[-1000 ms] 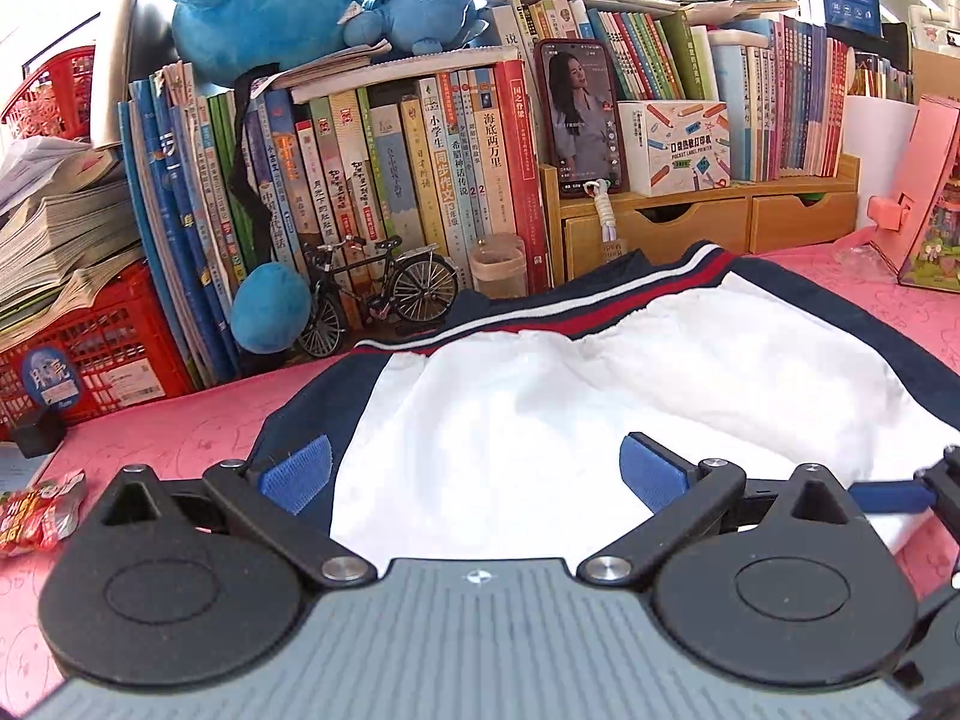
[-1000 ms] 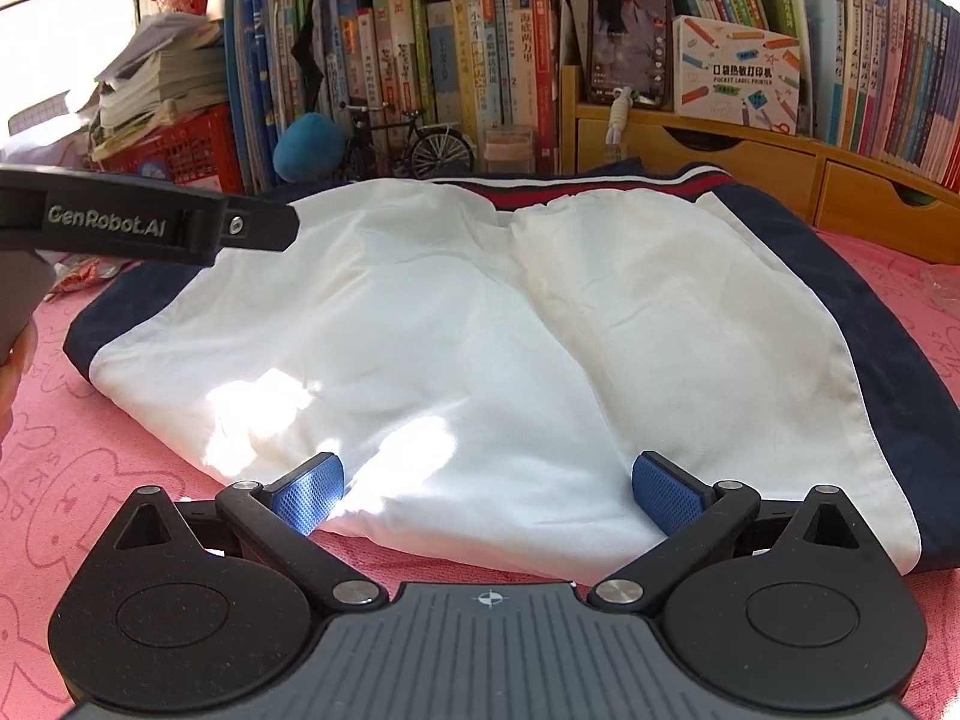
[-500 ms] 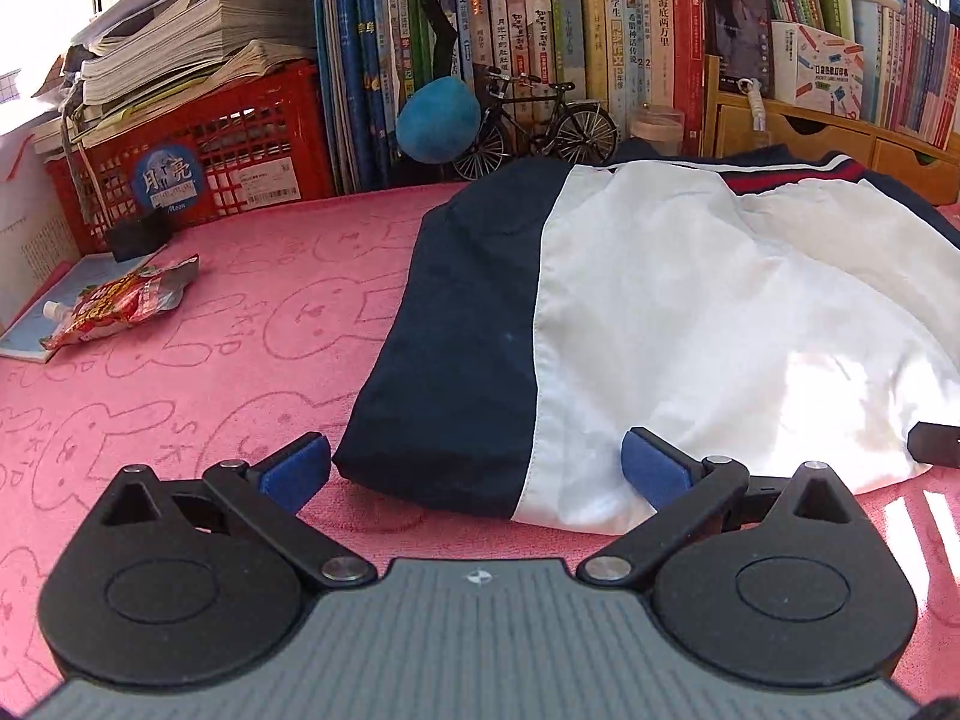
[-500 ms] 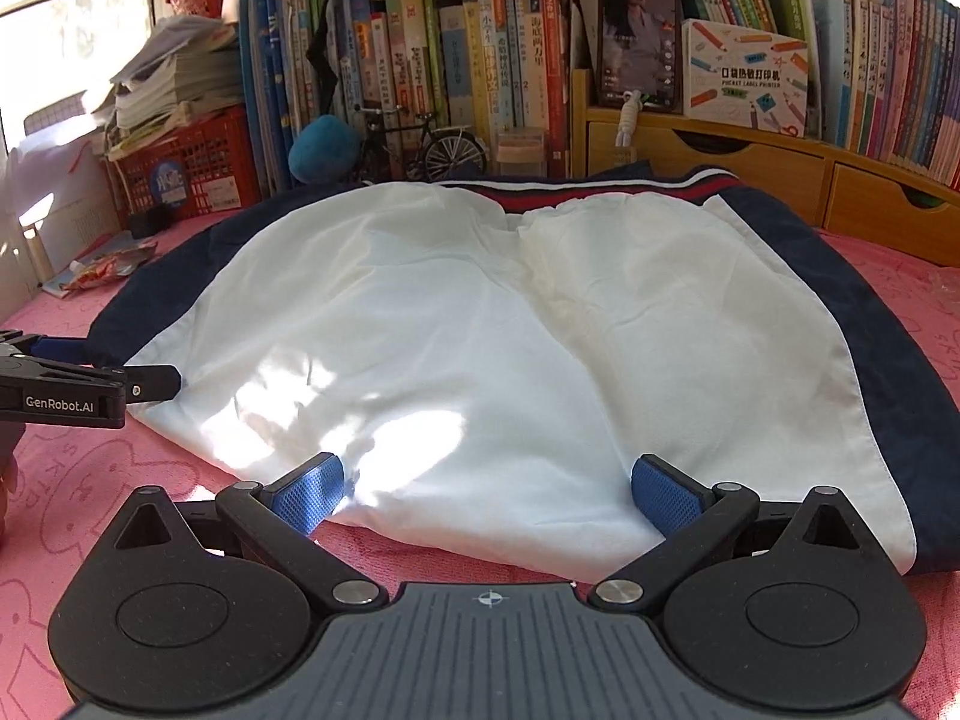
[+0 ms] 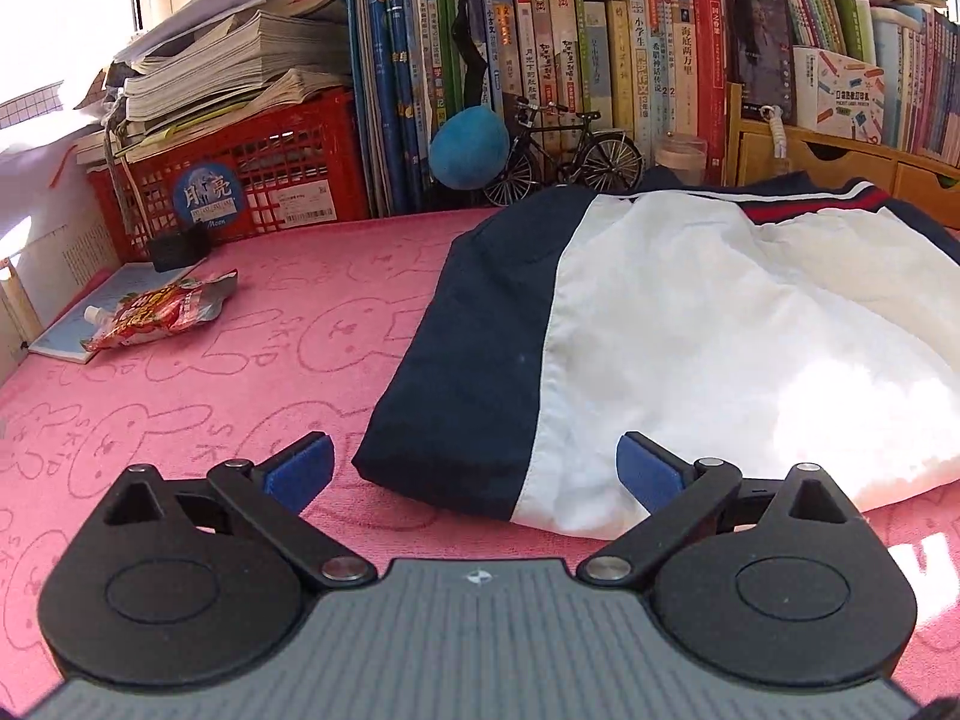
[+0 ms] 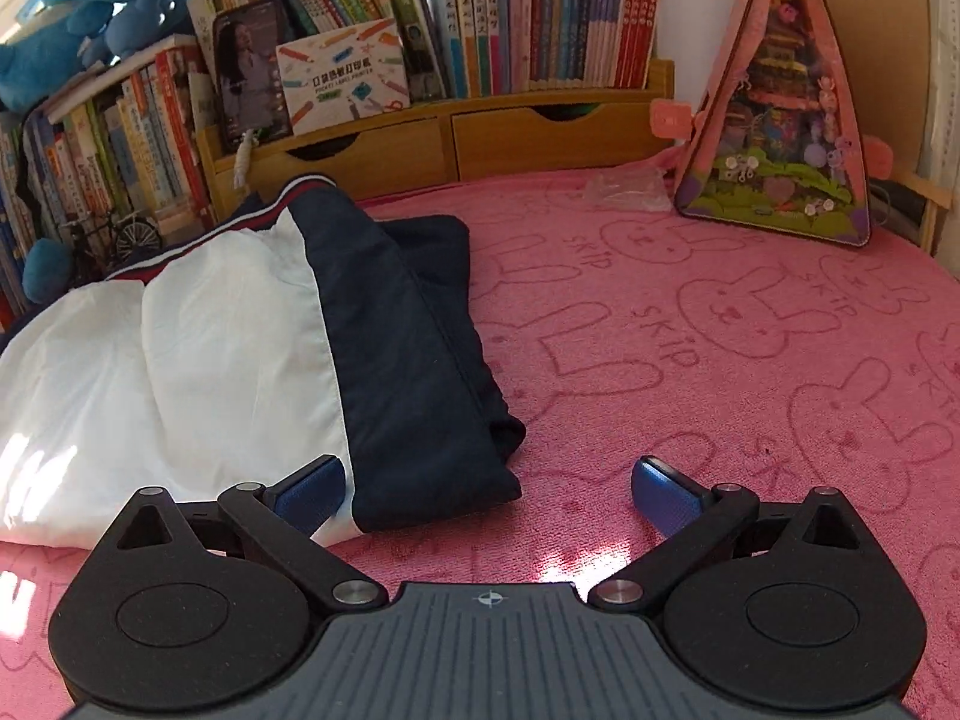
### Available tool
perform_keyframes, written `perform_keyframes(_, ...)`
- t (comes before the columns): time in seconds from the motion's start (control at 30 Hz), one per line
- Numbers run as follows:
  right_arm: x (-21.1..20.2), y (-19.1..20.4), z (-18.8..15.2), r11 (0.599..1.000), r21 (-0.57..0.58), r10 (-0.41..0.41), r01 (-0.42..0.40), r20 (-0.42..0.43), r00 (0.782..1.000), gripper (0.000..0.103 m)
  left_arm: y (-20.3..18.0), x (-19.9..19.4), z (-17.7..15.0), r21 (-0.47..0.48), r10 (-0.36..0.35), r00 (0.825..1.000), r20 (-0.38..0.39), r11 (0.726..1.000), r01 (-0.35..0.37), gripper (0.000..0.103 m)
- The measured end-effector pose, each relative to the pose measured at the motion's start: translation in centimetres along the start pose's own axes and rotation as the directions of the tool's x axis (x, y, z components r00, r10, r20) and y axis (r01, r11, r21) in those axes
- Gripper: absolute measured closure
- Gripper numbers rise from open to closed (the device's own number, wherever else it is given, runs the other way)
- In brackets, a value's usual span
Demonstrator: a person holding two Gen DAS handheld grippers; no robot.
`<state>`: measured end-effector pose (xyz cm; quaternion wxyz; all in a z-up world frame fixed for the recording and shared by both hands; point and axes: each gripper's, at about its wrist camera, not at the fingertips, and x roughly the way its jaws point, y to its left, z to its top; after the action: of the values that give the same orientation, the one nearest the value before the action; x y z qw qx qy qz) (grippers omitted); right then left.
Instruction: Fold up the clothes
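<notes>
- The worktop (image 5: 252, 360) is covered in a pink towel cloth printed with rabbit outlines, and it carries everything else.
- A long row of books (image 5: 600, 60) stands along the back edge; in the right view it continues above a wooden drawer unit (image 6: 444, 138).
- The jacket (image 5: 690, 348), white in the middle with dark navy side panels and a red-and-white striped band at its far edge, lies flat on the worktop, its near hem towards both cameras.
- A red basket (image 5: 240, 180) piled with papers sits at the back left.
- A pink triangular toy case (image 6: 780, 120) stands upright at the back right, well apart from the jacket.
- The left tongs (image 5: 474, 468) are spread wide and clamp nothing; they hover low at the jacket's near left corner, with the navy corner lying between the two blue pads: one pad (image 5: 300, 471) over bare pink cloth, the other over the white part.
- The right tongs (image 6: 489, 489) are likewise spread wide and empty, at the jacket's near right corner; the left pad (image 6: 312, 492) is over the white hem, the other over bare cloth.
- A small model bicycle (image 5: 564, 150) stands in front of the books, just behind the jacket.
- A blue plush ball (image 5: 468, 147) sits beside the bicycle.
- A red snack packet (image 5: 162, 312) lies on the worktop at the left, well apart from the jacket.
</notes>
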<state>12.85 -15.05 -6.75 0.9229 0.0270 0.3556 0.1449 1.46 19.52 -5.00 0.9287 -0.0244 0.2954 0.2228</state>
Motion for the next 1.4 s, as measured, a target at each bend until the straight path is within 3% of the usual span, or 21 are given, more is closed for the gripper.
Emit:
perform_keyframes(0.2,-2.2,-1.1,-0.6,0.976,0.134,0.176,-0.174,-0.005,0.984,0.0,-7.2,-1.7,1.0,0.164,-0.148,0.986,0.078,0.977,0.134,0.001)
perform_keyframes(0.37,-2.4,-1.2,-0.8,0.942,0.193,0.282,-0.275,-0.008,0.959,0.0,-10.8,0.0,0.1,0.208,-0.179,0.983,0.025,0.963,0.17,0.001)
perform_keyframes(0.63,-1.5,-0.8,-0.5,0.929,0.206,0.316,-0.308,-0.006,0.949,0.0,-10.4,2.3,-0.4,0.165,-0.164,0.983,-0.085,0.97,0.177,0.0)
perform_keyframes(0.9,2.6,-1.7,1.2,0.804,0.41,0.438,-0.43,0.081,0.896,0.0,-9.7,2.1,-0.7,0.141,-0.174,0.981,-0.083,0.973,0.184,0.0)
perform_keyframes(1.0,3.3,-1.9,1.8,0.778,0.471,0.432,-0.417,0.082,0.898,0.005,-9.2,1.9,-0.5,0.12,-0.179,0.98,-0.092,0.975,0.189,0.0)
perform_keyframes(1.03,3.5,-2.0,1.8,0.771,0.486,0.428,-0.411,0.082,0.9,0.01,-9.0,1.9,-0.5,0.113,-0.181,0.979,-0.095,0.975,0.191,0.0)
perform_keyframes(1.1,3.8,-1.9,1.5,0.783,0.497,0.387,-0.374,0.082,0.919,0.032,-8.6,1.8,-0.4,0.099,-0.184,0.978,-0.101,0.976,0.194,0.0)
perform_keyframes(1.17,4.0,-1.7,1.4,0.797,0.501,0.349,-0.336,0.072,0.934,0.073,-8.3,1.7,-0.3,0.085,-0.188,0.976,-0.107,0.977,0.197,0.0)
perform_keyframes(1.27,4.3,-1.5,1.4,0.818,0.493,0.311,-0.296,0.054,0.949,0.077,-7.8,1.5,-0.1,0.063,-0.193,0.974,-0.116,0.977,0.202,0.001)
perform_keyframes(1.4,1.0,3.5,2.5,0.936,0.242,0.228,-0.254,0.13,0.965,0.087,-3.2,-0.3,0.6,-0.007,-0.18,0.982,-0.062,0.984,0.18,0.005)
